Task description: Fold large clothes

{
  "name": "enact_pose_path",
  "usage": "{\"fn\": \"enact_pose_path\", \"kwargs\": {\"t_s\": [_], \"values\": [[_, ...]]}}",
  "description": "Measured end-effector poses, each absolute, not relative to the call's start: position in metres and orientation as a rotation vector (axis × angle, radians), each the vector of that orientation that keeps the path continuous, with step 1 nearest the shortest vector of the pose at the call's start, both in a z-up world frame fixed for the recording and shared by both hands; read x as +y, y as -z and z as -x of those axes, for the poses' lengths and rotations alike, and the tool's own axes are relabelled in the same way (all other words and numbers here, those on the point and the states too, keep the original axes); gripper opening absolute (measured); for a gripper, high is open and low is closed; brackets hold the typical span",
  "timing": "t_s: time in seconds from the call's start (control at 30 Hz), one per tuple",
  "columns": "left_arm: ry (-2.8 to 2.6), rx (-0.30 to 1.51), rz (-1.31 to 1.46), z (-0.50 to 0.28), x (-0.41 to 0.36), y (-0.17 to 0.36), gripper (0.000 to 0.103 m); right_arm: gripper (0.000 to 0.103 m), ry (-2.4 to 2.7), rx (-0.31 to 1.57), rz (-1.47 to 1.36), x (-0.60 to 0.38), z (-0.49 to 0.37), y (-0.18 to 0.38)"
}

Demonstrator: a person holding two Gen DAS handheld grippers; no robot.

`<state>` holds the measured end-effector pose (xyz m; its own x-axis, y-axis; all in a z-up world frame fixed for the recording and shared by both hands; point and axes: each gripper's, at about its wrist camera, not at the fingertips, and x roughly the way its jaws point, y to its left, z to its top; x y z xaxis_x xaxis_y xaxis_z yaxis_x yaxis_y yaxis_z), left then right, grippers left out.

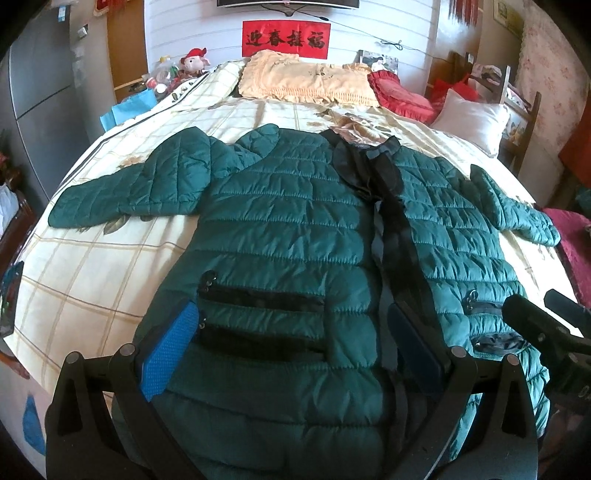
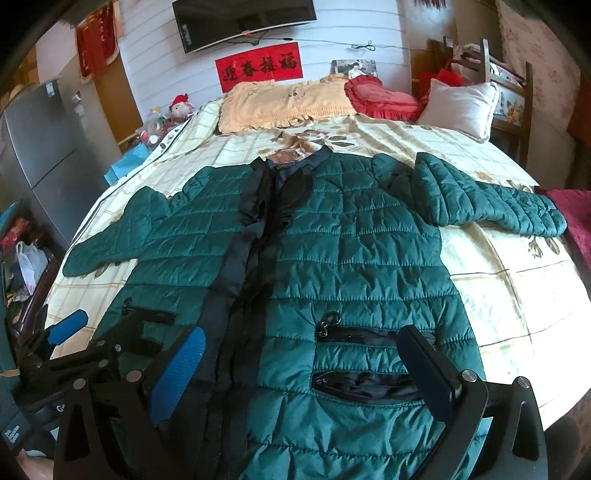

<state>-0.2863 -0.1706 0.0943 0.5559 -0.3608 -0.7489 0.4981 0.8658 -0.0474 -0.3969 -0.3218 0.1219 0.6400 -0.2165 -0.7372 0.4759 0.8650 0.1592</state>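
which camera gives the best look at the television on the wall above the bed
The right wrist view. There the television shows most of its dark screen, tilted, above the red banner. In the left wrist view only its bottom edge shows, cut off by the top of the frame.

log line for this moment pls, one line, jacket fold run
stage: pre-fold | green quilted jacket: flat, front up, sleeves spread on bed | left gripper: open above hem | right gripper: open above hem | nothing grasped
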Motion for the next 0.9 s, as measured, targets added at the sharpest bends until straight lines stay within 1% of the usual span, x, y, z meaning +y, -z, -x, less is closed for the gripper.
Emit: {"fn": "enact_pose_path", "kwargs": {"t_s": [0.9], "values": [[0.519, 0.861, -0.186, 0.2882, -0.1747, -0.0892, 0.102, 0.103, 0.402, 0.797, -0.354, -0.3235, 0.3936, -0.1147]]}}
